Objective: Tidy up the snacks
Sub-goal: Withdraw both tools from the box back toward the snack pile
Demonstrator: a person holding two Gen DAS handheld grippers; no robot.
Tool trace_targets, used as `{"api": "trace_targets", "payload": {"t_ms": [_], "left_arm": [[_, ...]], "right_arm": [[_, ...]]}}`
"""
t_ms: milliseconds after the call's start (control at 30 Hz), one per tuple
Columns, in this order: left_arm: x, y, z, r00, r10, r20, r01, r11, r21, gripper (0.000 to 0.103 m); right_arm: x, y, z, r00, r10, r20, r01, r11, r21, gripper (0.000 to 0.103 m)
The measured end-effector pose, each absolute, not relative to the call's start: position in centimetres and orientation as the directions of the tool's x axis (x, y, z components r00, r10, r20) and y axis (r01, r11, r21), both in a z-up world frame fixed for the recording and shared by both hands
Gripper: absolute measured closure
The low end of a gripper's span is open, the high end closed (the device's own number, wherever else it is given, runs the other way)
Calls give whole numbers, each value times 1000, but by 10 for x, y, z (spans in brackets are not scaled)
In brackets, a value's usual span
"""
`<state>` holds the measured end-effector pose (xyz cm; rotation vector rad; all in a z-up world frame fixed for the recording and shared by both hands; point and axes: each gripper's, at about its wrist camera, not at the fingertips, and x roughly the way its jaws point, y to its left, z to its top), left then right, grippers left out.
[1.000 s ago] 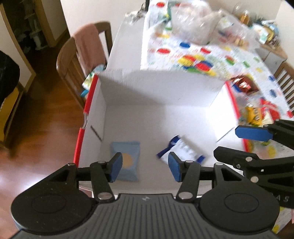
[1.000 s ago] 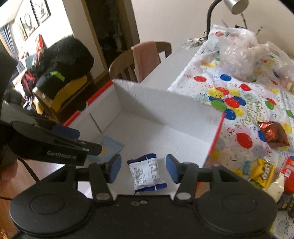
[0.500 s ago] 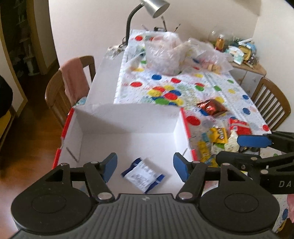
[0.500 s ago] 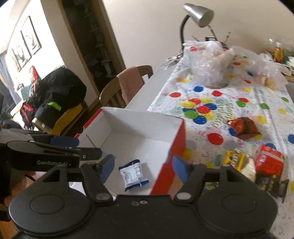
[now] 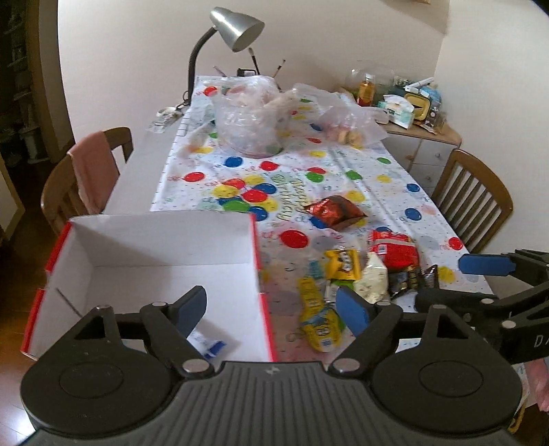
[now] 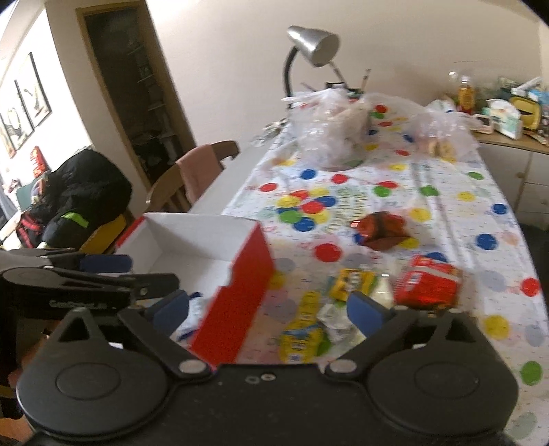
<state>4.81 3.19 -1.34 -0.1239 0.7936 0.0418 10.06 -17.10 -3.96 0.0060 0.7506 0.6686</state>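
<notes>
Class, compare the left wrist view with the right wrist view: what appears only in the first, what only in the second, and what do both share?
Only the left wrist view shows the wooden chair at the table's right side. Only the right wrist view shows the black jacket, the framed pictures and the dark doorway. Both share the red and white box, the lamp, the yellow snack packs, the red snack bag, and both open, empty grippers.

The open cardboard box (image 5: 161, 247) is white inside with red outer walls. The tablecloth (image 5: 343, 161) is white, dotted with red, blue, yellow and green balloons. Near the box lie yellow candy packets (image 5: 317, 319), a red snack bag (image 5: 394, 248) and a dark red foil pouch (image 5: 334, 211).
</notes>
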Motion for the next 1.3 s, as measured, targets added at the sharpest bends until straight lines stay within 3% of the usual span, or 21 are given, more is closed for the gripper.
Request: {"api": "trace_targets", "payload": {"t_ms": [433, 800, 1300], "left_arm": [[87, -47, -47, 657, -86, -749, 7, 994, -108, 20], [147, -99, -87, 589, -95, -803, 89, 995, -53, 20], [213, -114, -144, 456, -79, -886, 116, 993, -29, 20]], "right_arm": [[138, -257, -76, 570, 440, -694, -539, 837, 88, 1], [190, -280, -124, 491, 423, -762, -649, 761, 4, 2], [248, -294, -187, 389, 380, -839, -642, 765, 48, 26]]}}
